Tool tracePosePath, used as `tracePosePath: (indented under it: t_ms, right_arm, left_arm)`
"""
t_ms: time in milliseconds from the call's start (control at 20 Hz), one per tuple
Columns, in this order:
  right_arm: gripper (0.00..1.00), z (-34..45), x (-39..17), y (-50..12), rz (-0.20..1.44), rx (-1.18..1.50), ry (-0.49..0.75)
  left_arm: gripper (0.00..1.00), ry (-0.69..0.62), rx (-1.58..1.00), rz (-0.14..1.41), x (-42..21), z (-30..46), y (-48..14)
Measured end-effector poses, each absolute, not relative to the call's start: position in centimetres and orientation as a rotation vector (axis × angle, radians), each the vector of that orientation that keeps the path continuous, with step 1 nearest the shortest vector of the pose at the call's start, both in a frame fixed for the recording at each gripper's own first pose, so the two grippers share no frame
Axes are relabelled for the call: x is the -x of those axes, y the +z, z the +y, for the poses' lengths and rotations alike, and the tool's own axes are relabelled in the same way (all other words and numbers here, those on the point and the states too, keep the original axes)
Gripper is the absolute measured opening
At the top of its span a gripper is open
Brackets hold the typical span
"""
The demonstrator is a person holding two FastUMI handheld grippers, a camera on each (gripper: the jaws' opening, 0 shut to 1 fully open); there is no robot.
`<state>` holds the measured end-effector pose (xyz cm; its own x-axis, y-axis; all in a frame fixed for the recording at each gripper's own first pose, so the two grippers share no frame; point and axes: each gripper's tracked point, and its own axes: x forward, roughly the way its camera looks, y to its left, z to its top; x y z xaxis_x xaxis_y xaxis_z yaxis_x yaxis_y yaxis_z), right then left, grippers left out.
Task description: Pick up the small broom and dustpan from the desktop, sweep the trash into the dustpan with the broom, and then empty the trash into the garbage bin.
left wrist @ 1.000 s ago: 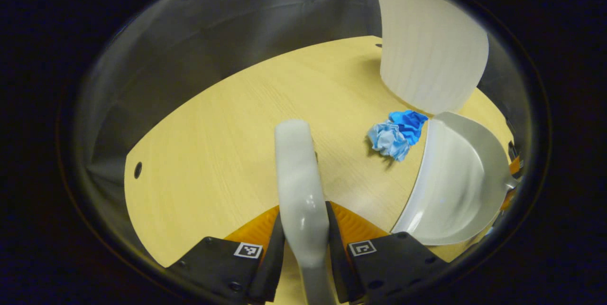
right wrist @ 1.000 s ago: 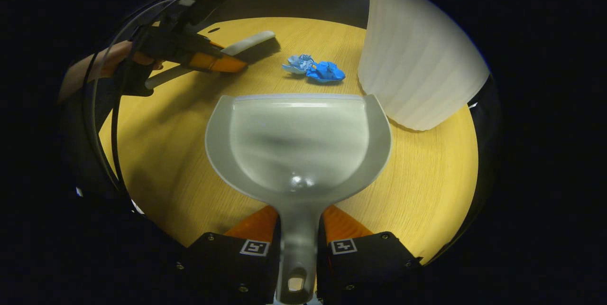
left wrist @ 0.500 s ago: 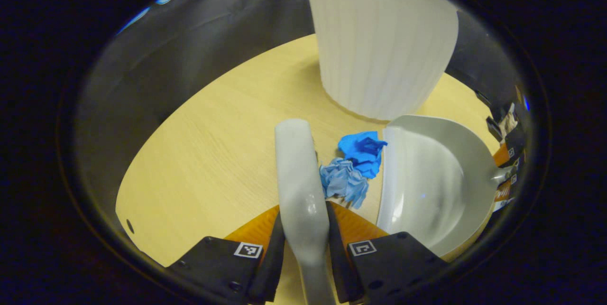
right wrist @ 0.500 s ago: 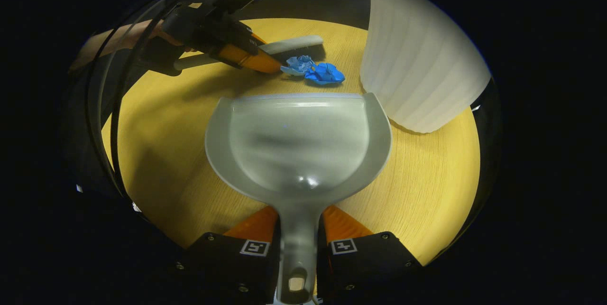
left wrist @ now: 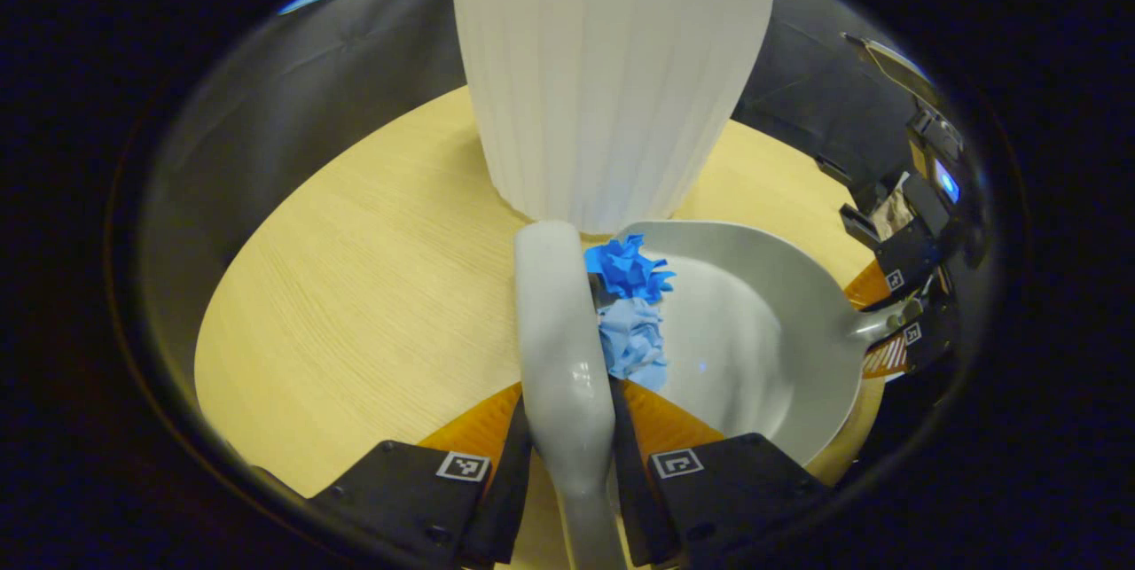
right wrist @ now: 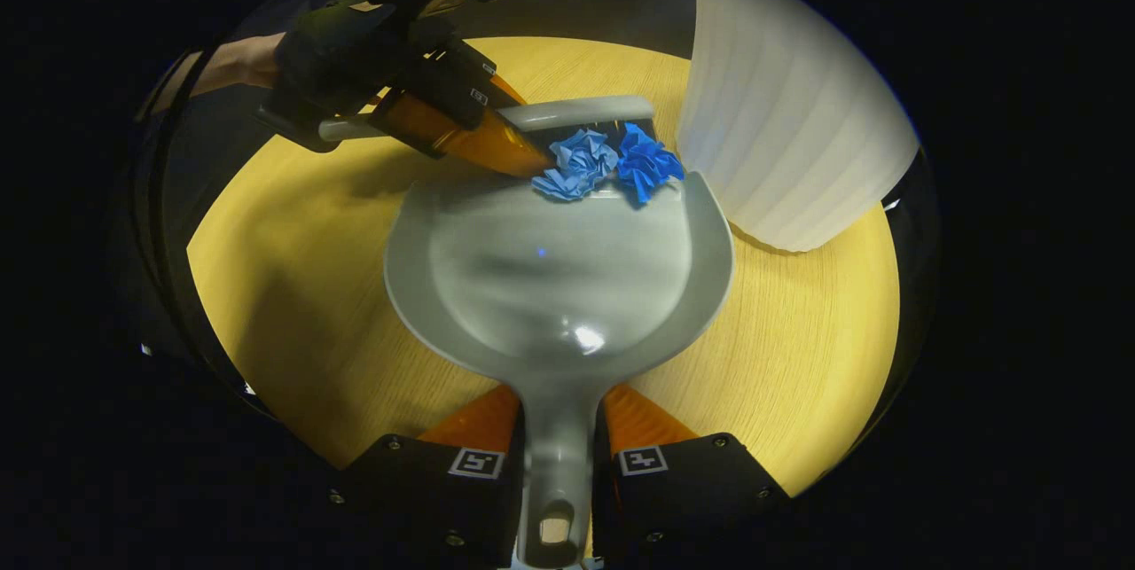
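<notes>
**Paper at the lip of the dustpan, broom pressing in behind it**

Starting at the left of the right gripper view: the left gripper (right wrist: pixel 497 140) comes in from the far left, a bare forearm (right wrist: pixel 226 65) behind it, jaws narrow and clamped on the broom (right wrist: pixel 585 112). The broom's long axis lies left to right across the far side of the table (right wrist: pixel 293 286), handle end to the left, head to the right. In the left gripper view the same gripper (left wrist: pixel 567 428) shows both fingers squeezing the broom's handle (left wrist: pixel 563 348), which runs straight away from the camera. Smooth, glossy plastic, so it looks stiff, light and a bit slippery; the waist of the handle, where it is held now, seems the sensible grip.

Moving to the middle: two crumpled paper balls, the pale blue one (right wrist: pixel 576 167) and the deep blue one (right wrist: pixel 647 164), sit side by side right at the dustpan's front lip, touching the broom head behind them. Crumpled paper is featherweight and springy, so I judge it could roll or bounce off rather than slide.

The dustpan (right wrist: pixel 550 277) lies flat on the table, mouth pointing far, handle pointing near, long axis near to far. The right gripper (right wrist: pixel 557 455) has its jaws narrow, pressed on either side of that handle. Stiff, light, shiny shell; tipped forward, the paper would likely slip straight out.

On the right, the white ribbed bin (right wrist: pixel 780 127) stands just beside the dustpan's far right corner, its opening above the frame.
</notes>
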<state>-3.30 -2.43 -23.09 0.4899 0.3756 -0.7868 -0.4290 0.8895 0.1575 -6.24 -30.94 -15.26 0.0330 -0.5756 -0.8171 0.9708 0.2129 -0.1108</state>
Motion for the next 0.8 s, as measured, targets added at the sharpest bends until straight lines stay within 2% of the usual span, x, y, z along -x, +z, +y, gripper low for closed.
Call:
tracePosePath:
  t_ms: [250, 550, 800]
  right_arm:
    - [0.33, -2.3, 3.2, -23.1, 0.920, 0.047, 0.496]
    - [0.33, -2.4, 3.0, -23.0, 0.915, 0.039, 0.496]
    - [0.33, -2.5, 3.0, -23.3, 0.898, 0.051, 0.488]
  left_arm:
    - [0.50, -1.322, -0.559, 0.895, 8.8, -30.7, -14.9]
    - [0.52, -1.330, -0.527, 0.921, 11.3, -30.2, -14.2]
    - [0.52, -1.268, -0.469, 0.932, 12.0, -29.5, -13.7]
